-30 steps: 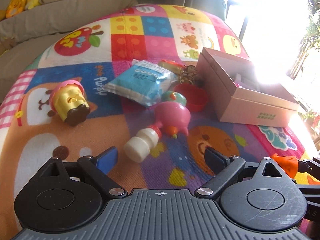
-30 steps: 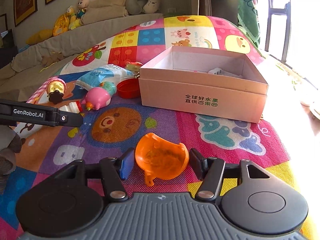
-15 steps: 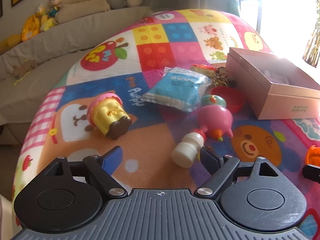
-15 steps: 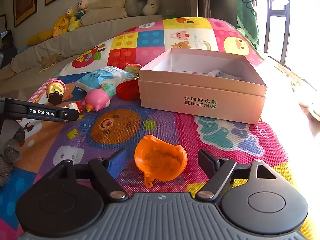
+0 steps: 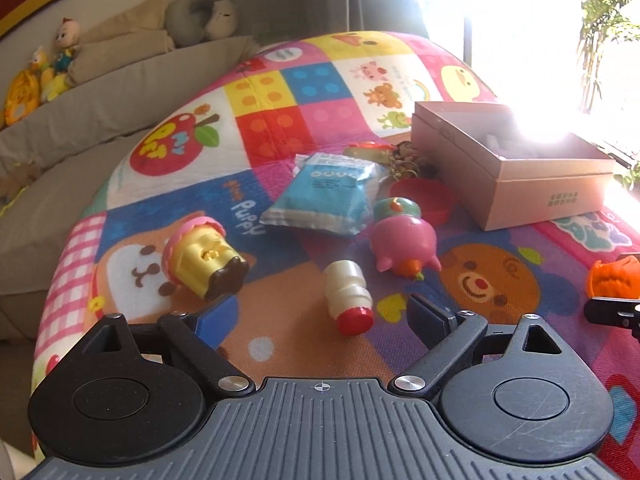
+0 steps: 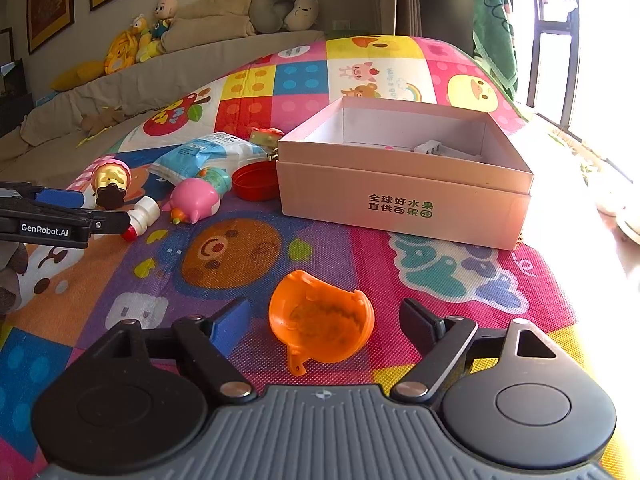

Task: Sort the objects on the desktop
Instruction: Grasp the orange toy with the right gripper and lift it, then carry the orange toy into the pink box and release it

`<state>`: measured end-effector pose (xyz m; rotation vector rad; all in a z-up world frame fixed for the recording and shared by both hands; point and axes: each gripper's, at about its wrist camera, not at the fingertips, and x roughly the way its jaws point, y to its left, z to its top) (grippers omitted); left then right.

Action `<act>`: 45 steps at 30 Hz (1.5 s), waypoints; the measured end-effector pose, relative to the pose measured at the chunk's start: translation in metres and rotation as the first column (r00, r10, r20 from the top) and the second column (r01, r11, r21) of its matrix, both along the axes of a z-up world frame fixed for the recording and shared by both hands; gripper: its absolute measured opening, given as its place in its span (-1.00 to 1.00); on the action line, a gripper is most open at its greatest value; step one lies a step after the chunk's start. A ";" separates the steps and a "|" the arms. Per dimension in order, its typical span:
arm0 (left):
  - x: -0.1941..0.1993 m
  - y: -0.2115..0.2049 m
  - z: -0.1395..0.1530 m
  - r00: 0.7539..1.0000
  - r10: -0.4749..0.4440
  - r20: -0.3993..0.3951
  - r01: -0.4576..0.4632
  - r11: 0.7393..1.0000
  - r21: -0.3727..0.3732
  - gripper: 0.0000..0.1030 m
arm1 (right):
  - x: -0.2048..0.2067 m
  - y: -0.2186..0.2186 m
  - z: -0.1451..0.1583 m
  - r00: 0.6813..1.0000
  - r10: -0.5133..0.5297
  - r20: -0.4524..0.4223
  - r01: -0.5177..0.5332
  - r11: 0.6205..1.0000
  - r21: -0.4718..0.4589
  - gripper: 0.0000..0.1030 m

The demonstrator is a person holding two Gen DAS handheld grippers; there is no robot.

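Observation:
My left gripper point(image 5: 324, 316) is open, with a small white bottle with a red cap point(image 5: 347, 296) lying between its fingertips on the mat. Beyond it lie a pink pig toy point(image 5: 404, 244), a blue packet point(image 5: 324, 194), a yellow cupcake toy point(image 5: 202, 254) and a red lid point(image 5: 428, 200). My right gripper point(image 6: 326, 318) is open around an orange shell-shaped piece point(image 6: 320, 320) that rests on the mat. The open pink box point(image 6: 404, 184) stands ahead of it with a white item point(image 6: 430, 147) inside. The left gripper shows in the right wrist view point(image 6: 60, 220).
A colourful play mat point(image 6: 248, 252) covers the surface. A keyring bundle point(image 5: 404, 160) lies behind the packet. A grey sofa with plush toys point(image 6: 160, 20) runs along the back. Bright windows are on the right. The mat's left edge point(image 5: 60, 280) drops off.
My right gripper has opened wider around the orange piece. My left gripper swung left and closer, so the white bottle now lies between its fingers.

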<state>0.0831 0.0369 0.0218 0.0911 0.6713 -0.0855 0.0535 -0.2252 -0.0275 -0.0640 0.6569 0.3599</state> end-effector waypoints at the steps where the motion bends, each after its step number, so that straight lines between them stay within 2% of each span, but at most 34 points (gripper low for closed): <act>1: 0.001 -0.002 -0.001 1.000 -0.024 -0.014 0.023 0.999 -0.028 0.84 | 0.000 0.000 0.000 1.000 0.000 0.000 0.000 1.000 0.000 0.61; 2: 0.001 -0.006 -0.003 0.997 -0.064 -0.031 0.062 0.996 -0.069 0.84 | 0.000 0.000 0.000 1.000 0.000 -0.001 0.000 1.000 0.001 0.61; 5: -0.005 -0.017 -0.005 0.990 -0.135 -0.042 0.129 0.983 -0.130 0.84 | 0.001 0.000 0.000 1.000 0.002 -0.006 -0.002 1.000 0.006 0.61; 8: -0.011 -0.022 -0.005 0.978 -0.204 -0.051 0.186 0.953 -0.238 0.84 | 0.001 -0.001 0.000 1.000 0.001 -0.007 -0.001 1.000 0.010 0.61; 9: -0.013 -0.023 -0.004 0.975 -0.216 -0.049 0.197 0.947 -0.253 0.84 | 0.001 -0.001 0.000 1.000 0.000 -0.007 0.000 1.000 0.012 0.62; 11: -0.017 -0.026 -0.001 0.977 -0.212 -0.030 0.200 0.953 -0.228 0.84 | 0.001 -0.002 0.000 1.000 -0.002 -0.006 0.002 1.000 0.013 0.62; 15: -0.017 -0.017 0.004 0.994 -0.109 0.008 0.109 0.989 -0.100 0.84 | 0.001 -0.002 0.000 1.000 -0.001 -0.006 0.001 1.000 0.013 0.62; 19: -0.006 -0.004 -0.001 1.000 -0.012 -0.016 0.012 1.000 -0.015 0.75 | 0.001 -0.002 0.001 1.000 -0.001 -0.006 0.001 1.000 0.013 0.62; 23: 0.006 -0.002 -0.006 0.999 0.022 -0.041 -0.024 0.999 -0.046 0.61 | 0.001 -0.001 0.000 1.000 0.000 -0.011 0.000 1.000 0.006 0.62; 26: 0.011 -0.007 -0.008 0.999 0.040 -0.027 -0.041 0.999 -0.027 0.38 | 0.001 0.001 0.000 1.000 -0.011 -0.010 0.011 1.000 -0.015 0.62; 28: 0.012 -0.009 -0.008 0.999 0.047 -0.024 -0.047 0.999 -0.013 0.09 | -0.001 0.003 0.001 1.000 -0.011 0.005 0.011 0.999 -0.034 0.62; 30: 0.008 -0.009 -0.008 0.998 0.051 -0.025 -0.052 0.999 -0.011 -0.06 | -0.006 0.006 0.003 1.000 -0.002 0.030 0.004 0.999 -0.053 0.55; 32: 0.003 -0.007 -0.006 0.999 0.049 -0.023 -0.049 0.999 -0.018 -0.07 | -0.008 0.009 0.004 0.999 0.012 0.029 -0.010 0.998 -0.066 0.29; 33: -0.001 -0.007 -0.005 0.999 0.047 -0.022 -0.048 0.999 -0.019 -0.07 | -0.007 0.009 0.003 1.000 0.018 0.015 -0.017 0.998 -0.066 0.06; 34: -0.004 -0.007 -0.005 0.999 0.046 -0.021 -0.046 0.999 -0.019 -0.07 | -0.006 0.010 0.003 1.000 0.020 -0.002 -0.021 0.998 -0.064 0.02; 40: -0.021 -0.009 0.006 0.999 0.035 -0.004 -0.035 0.999 -0.038 -0.08 | -0.017 0.005 0.015 0.998 0.069 0.006 -0.069 0.995 -0.070 -0.01; 45: -0.024 -0.029 0.043 0.995 -0.056 0.087 0.064 0.994 -0.089 -0.08 | -0.021 -0.018 0.049 0.996 0.090 0.028 -0.089 0.995 -0.041 -0.01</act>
